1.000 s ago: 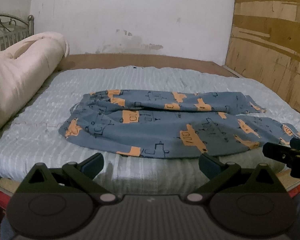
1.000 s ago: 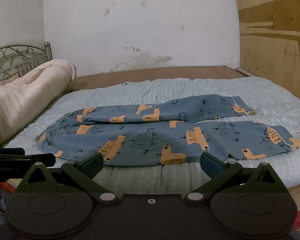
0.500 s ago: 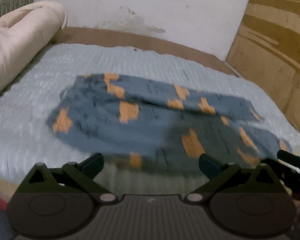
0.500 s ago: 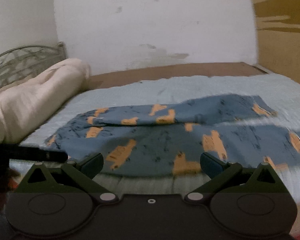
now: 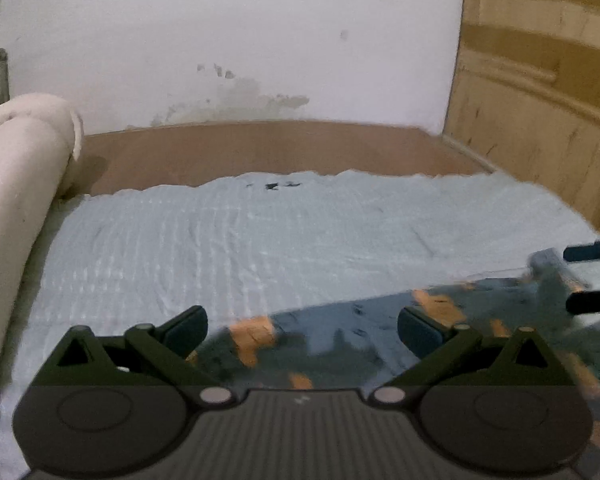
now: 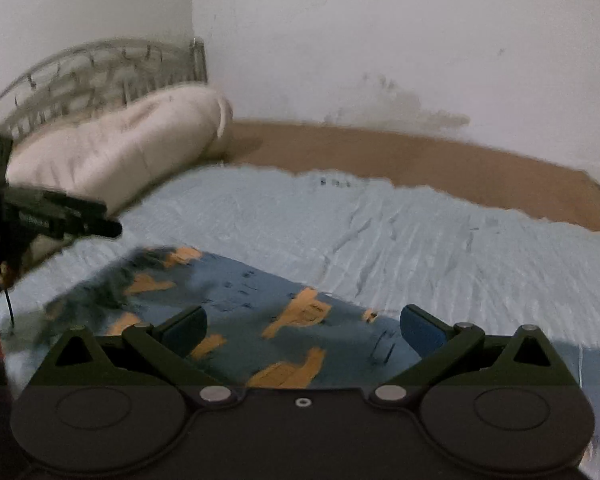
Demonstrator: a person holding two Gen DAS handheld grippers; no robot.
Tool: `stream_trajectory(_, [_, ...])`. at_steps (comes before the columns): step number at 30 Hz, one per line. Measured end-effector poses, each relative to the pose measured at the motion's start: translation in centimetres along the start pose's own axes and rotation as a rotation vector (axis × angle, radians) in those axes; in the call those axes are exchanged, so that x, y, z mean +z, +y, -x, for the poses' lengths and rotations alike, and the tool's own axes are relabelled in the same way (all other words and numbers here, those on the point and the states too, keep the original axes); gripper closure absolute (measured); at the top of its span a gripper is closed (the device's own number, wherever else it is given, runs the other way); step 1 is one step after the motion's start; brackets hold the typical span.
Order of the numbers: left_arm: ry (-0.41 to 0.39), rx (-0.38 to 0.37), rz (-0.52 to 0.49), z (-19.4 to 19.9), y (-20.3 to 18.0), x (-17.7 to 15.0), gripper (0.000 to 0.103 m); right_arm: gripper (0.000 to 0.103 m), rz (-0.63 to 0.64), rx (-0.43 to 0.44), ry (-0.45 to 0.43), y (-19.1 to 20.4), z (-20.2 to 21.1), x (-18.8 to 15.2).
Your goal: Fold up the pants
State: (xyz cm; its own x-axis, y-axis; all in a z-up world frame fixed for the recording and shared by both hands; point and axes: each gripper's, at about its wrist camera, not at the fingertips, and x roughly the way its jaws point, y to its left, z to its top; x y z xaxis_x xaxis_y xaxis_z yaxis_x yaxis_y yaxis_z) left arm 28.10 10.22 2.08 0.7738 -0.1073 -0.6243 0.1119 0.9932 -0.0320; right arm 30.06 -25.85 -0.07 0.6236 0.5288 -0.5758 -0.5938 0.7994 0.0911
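The pants lie spread on the bed, just under both tongs. Left tongs and right tongs gape wide, empty. Grabbing one layer only could drag the cloth into wrinkles.

Left gripper, fingers spread wide, hovers over blue pants on bedspread.

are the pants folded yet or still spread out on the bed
Cannot tell for sure. The pants lie flat on the light blue bedcover, but both views are blurred and cropped, hiding their full outline. Both grippers are open, neither gripping fabric.
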Motion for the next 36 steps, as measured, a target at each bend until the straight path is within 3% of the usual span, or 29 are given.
stream_trajectory(5, [0.098, 0.154, -0.018, -6.3, 2.1, 1.4, 0.0, 0.001, 0.055, 0.011, 0.146, -3.3, -7.2, 2.9])
stream_trajectory(7, [0.173, 0.219, 0.006, -8.6, 3.1, 0.8, 0.0, 0.011, 0.062, 0.019, 0.227, -4.4, -10.1, 3.3])
stream_trajectory(10, [0.259, 0.161, 0.016, -11.1, 4.2, -0.1, 0.001, 0.023, 0.033, 0.038, 0.31, -5.7, -13.2, 3.1])
stream_trajectory(14, [0.277, 0.048, -0.045, -12.6, 5.5, 0.0, 0.001, 0.033, 0.074, 0.079, 0.384, -6.2, -15.1, 2.7])
stream_trajectory(18, [0.297, -0.031, -0.079, -12.9, 6.4, 0.4, 0.009, 0.051, 0.107, 0.074, 0.411, -6.6, -15.3, 2.7])
stream_trajectory(21, [0.319, -0.074, -0.071, -12.9, 7.5, 0.5, 0.023, 0.06, 0.108, 0.077, 0.435, -7.2, -15.5, 2.6])
stream_trajectory(24, [0.36, -0.141, -0.031, -13.3, 8.1, 0.3, 0.053, 0.065, 0.11, 0.077, 0.45, -7.0, -15.9, 2.2])
stream_trajectory(26, [0.358, -0.177, -0.01, -13.1, 8.2, 0.3, 0.057, 0.076, 0.115, 0.087, 0.457, -6.6, -15.8, 2.3])
stream_trajectory(28, [0.36, -0.208, -0.004, -13.0, 8.0, 0.4, 0.088, 0.091, 0.11, 0.097, 0.458, -6.4, -15.5, 2.2])
stream_trajectory(31, [0.36, -0.178, 0.01, -12.7, 7.8, 0.5, 0.101, 0.101, 0.103, 0.089, 0.447, -6.4, -14.9, 2.2])
stream_trajectory(36, [0.246, -0.127, 0.012, -9.6, 7.6, 2.1, 0.103, 0.102, 0.158, 0.024, 0.351, -5.4, -13.4, 3.9])
